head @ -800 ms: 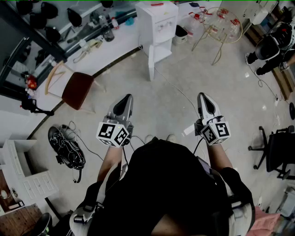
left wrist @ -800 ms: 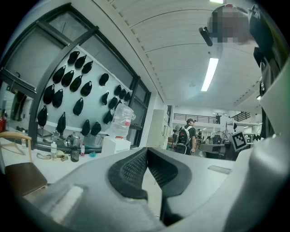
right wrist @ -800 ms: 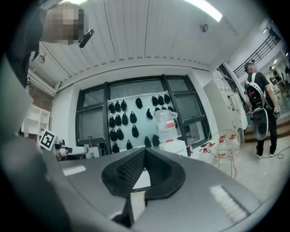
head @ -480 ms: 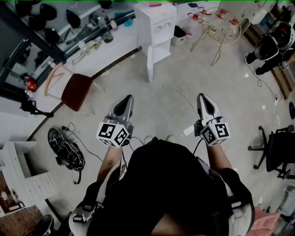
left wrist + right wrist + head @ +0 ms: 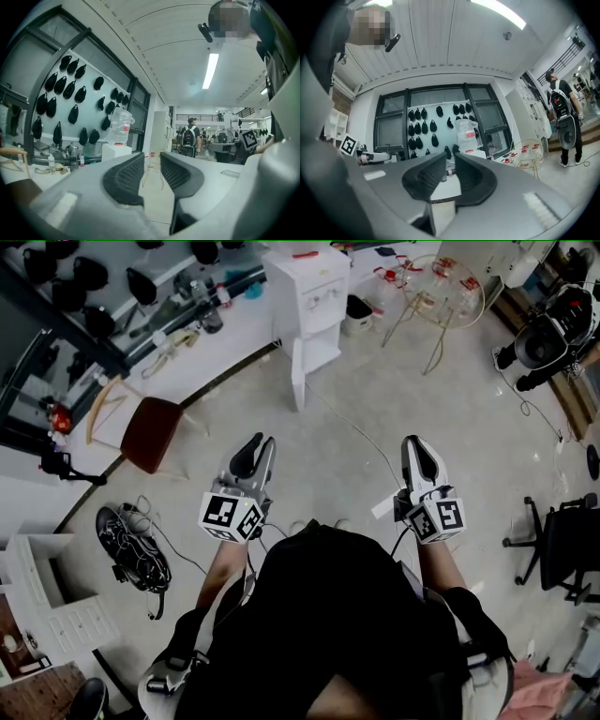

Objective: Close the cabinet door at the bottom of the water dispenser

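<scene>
workshop floor (image 5: 337, 456): dispenser (image 5: 305, 287) shifts slightly left; door (image 5: 298, 376) still ajar, well apart from us; left gripper (image 5: 253, 442) narrowly parted, right gripper (image 5: 418, 444) closed, both empty.

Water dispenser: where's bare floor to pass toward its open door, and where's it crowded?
Bare floor runs straight ahead to the open door, crossed only by a thin cable. Crowded: red chair left, wire table right.
</scene>
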The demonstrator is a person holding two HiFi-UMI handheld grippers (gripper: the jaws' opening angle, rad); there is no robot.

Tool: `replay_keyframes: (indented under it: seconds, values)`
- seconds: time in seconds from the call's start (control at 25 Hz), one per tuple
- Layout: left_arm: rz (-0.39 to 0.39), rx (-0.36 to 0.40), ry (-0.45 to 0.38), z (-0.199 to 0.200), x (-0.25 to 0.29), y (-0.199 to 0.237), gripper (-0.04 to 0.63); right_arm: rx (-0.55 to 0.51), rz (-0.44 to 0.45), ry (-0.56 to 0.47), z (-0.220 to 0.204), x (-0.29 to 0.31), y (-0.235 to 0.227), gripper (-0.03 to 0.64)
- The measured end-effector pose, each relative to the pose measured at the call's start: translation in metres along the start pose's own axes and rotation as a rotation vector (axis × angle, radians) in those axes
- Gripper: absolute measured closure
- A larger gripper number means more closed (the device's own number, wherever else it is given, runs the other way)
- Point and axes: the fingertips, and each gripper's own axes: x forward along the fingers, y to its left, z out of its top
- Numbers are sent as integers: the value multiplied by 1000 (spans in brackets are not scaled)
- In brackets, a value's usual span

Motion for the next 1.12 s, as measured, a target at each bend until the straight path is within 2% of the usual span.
replay_keyframes:
  seconds: [0.16,0.2,0.24,0.36,0.6,0.8,1.12]
  values:
    - [26,7,18,-4,17,-10,268,41,28,-17,8,1,-6,270]
    - [34,-4,18,-5,21,-12,215,49,35,-21,10,1,-7,206]
    - [44,-12,17,-6,24,-14,174,44,43,-24,12,0,-7,191]
    - [72,-15,16,-7,33,-21,126,-14,59,-27,14,-4,-11,183]
    - [101,-25,-2,-5,49,-45,123,-13,66,-22,16,-18,-37,184]
    - [113,-18,17,-13,59,-65,124,-15,64,-7,11,-28,-64,186]
    - [115,-7,41,-22,75,-50,124,17,51,15,3,-1,-80,186]
